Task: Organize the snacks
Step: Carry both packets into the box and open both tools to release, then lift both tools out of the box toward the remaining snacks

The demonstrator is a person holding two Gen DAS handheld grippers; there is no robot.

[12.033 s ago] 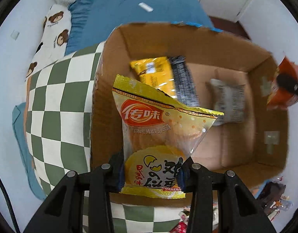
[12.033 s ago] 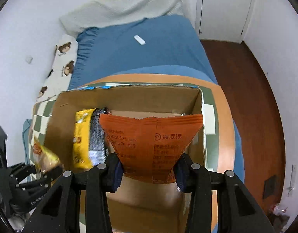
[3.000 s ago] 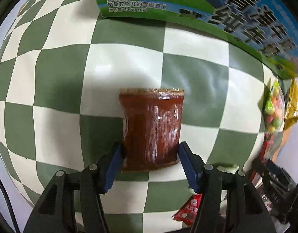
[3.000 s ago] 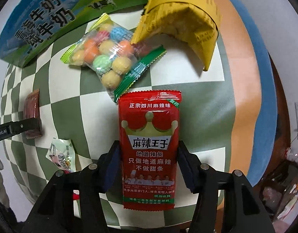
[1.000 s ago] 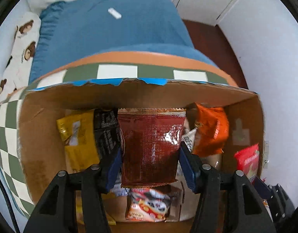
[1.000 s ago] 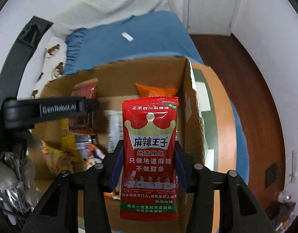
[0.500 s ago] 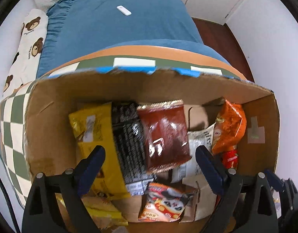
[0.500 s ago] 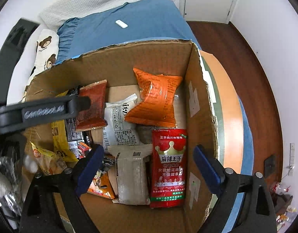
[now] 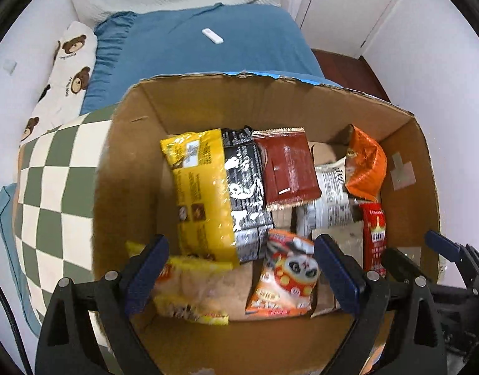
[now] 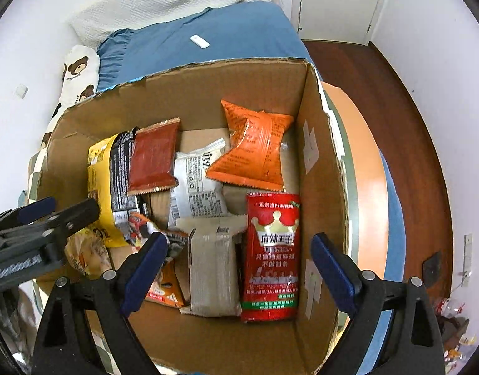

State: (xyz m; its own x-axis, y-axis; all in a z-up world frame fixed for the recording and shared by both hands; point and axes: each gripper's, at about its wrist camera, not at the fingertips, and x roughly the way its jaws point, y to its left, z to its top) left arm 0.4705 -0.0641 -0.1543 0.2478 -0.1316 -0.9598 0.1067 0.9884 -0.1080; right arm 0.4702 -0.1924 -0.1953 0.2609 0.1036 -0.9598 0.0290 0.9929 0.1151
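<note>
An open cardboard box (image 9: pixel 133 143) (image 10: pixel 320 162) holds several snack packs. The brown-red packet (image 9: pixel 288 167) (image 10: pixel 153 156) lies on top near the back. The red spicy-strip packet (image 10: pixel 272 256) (image 9: pixel 374 234) lies at the box's right side. An orange bag (image 10: pixel 252 150) (image 9: pixel 366 162), a yellow bag (image 9: pixel 199 193) and a panda packet (image 9: pixel 286 278) lie there too. My left gripper (image 9: pixel 239 268) is open and empty above the box's near side. My right gripper (image 10: pixel 236 268) is open and empty above the red packet's left edge. The left gripper also shows in the right wrist view (image 10: pixel 36 215).
The box stands on a green-and-white checkered cloth (image 9: pixel 52 181) on a round table with an orange rim (image 10: pixel 364 162). A blue bed (image 9: pixel 208 50) with a bear pillow (image 9: pixel 64 72) lies behind. Wooden floor (image 10: pixel 411 118) is to the right.
Both grippers have let go of their packets, which now lie in the box. Both have opened wide and drawn back a little from the box.
</note>
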